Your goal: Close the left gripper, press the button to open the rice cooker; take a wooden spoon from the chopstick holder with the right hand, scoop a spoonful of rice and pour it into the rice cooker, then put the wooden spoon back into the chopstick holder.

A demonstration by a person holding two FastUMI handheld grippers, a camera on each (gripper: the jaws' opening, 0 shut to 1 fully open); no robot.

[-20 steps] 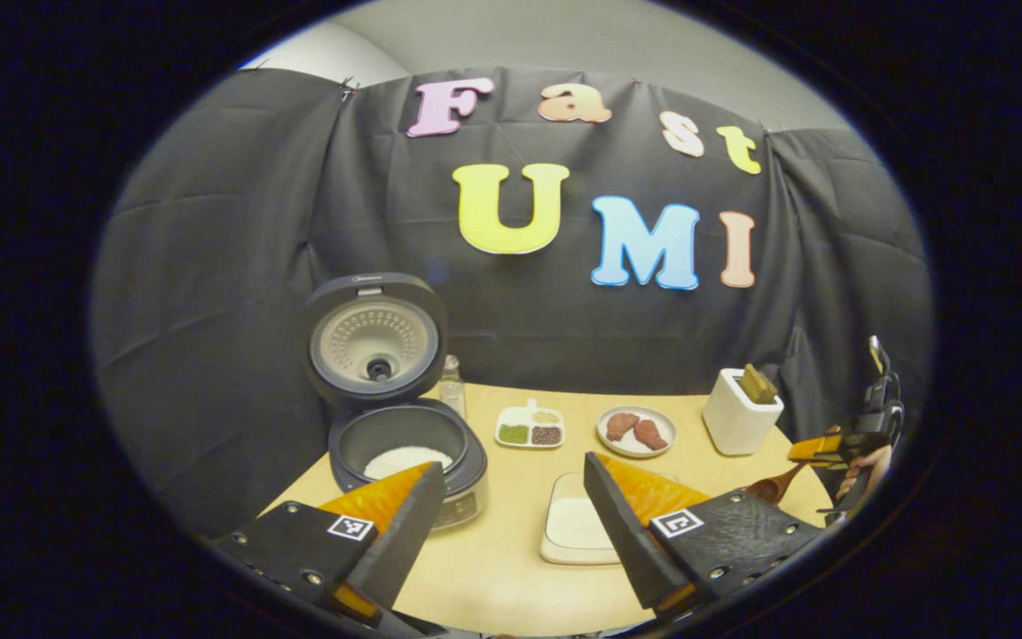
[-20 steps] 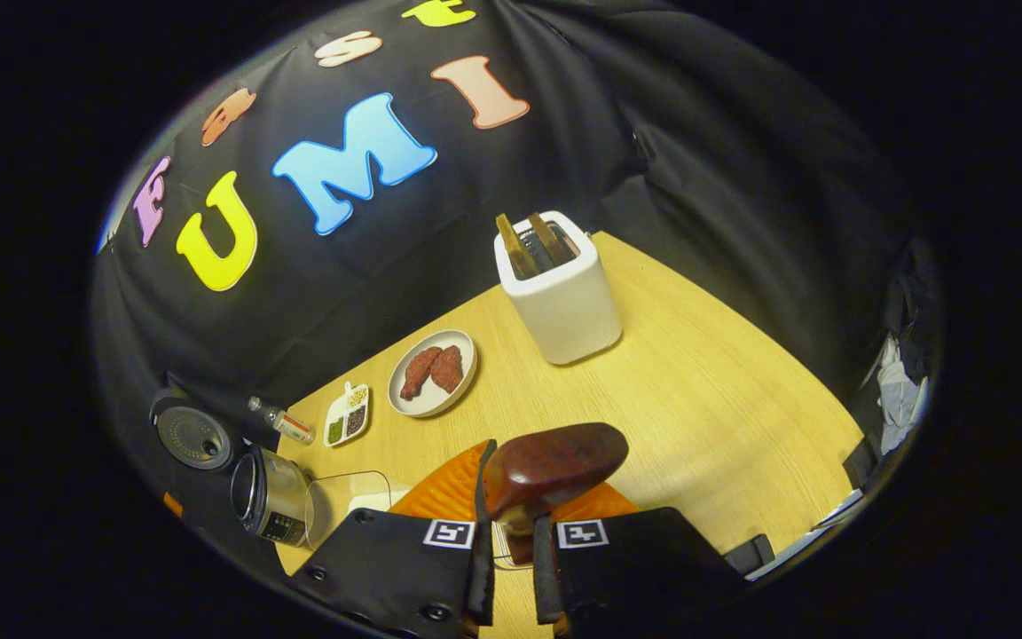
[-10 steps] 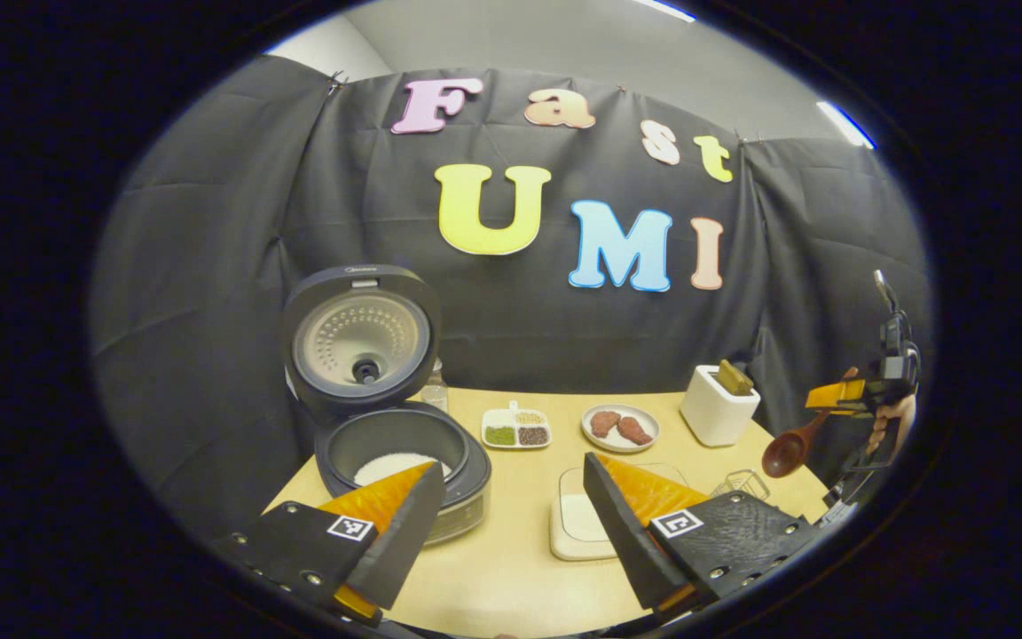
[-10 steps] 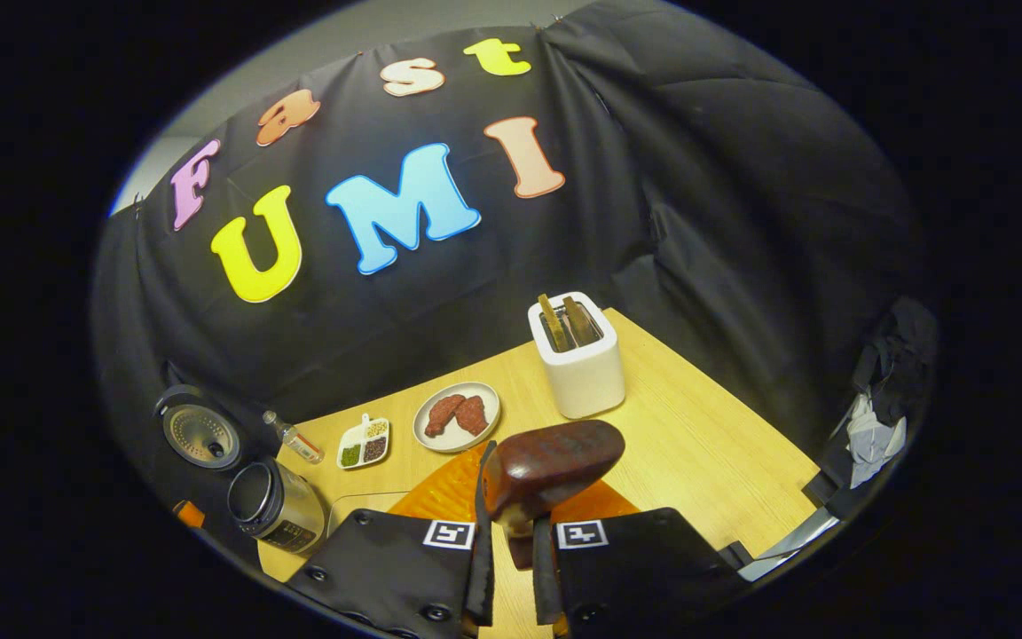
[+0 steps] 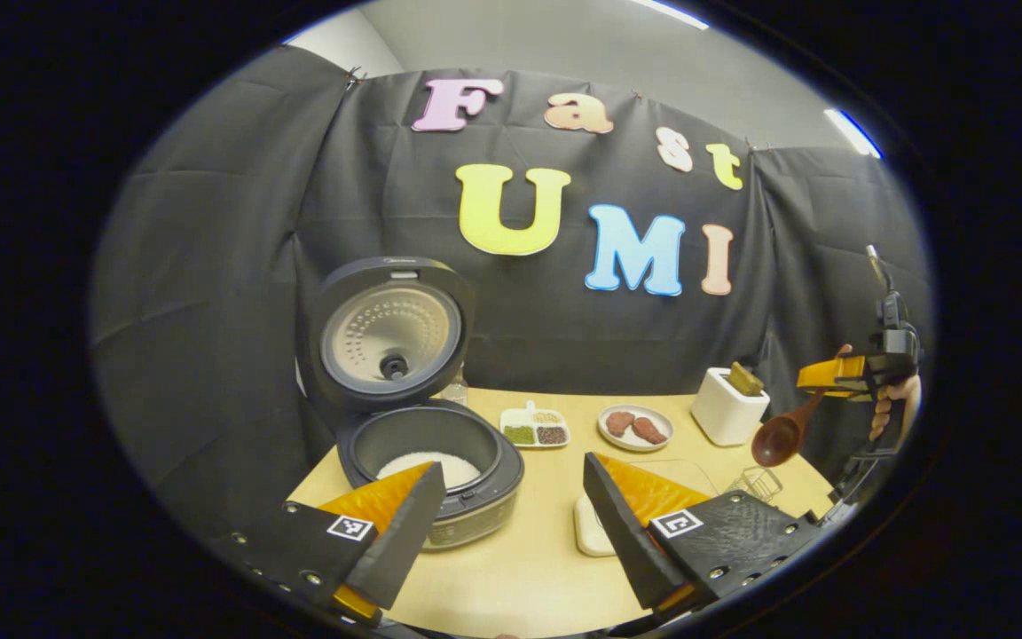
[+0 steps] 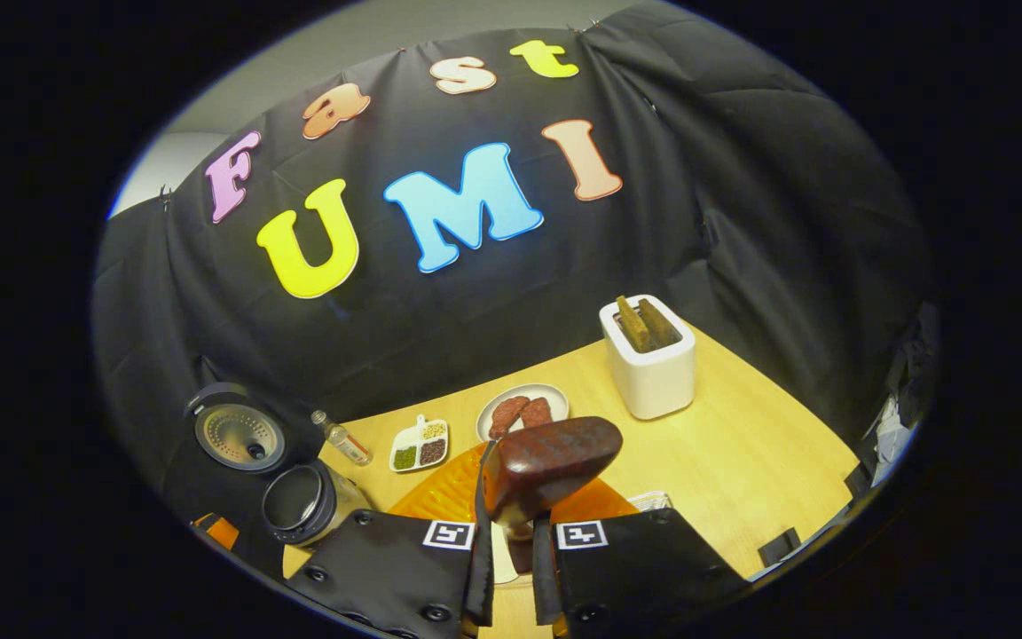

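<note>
A pale wooden table (image 5: 529, 568) stands against the black-draped booth wall, and above it the wooden spoon (image 5: 784, 435) is the thing to watch: it hangs in the air at the right edge of the left gripper view, bowl down, its handle clenched between the fingers of the right gripper (image 6: 511, 568), with the spoon's dark bowl looming just ahead of those fingers in the right gripper view. A second ago the spoon sat low near the table; now it has climbed higher and hovers above the wire chopstick holder (image 5: 758, 484), so the return to the holder looks like the step in hand. Rice already lies white in the rice cooker (image 5: 431, 466), lid standing upright and open, which suggests the scoop and pour are done. The left gripper (image 5: 511, 532) hangs released, jaws spread wide, near the cooker's front. Just behind its right finger lies the shallow rice tray (image 5: 589, 531). Farther back sit a divided seasoning dish (image 5: 535, 428), a plate of meat (image 5: 635, 428) and a white toaster (image 5: 724, 406).
</note>
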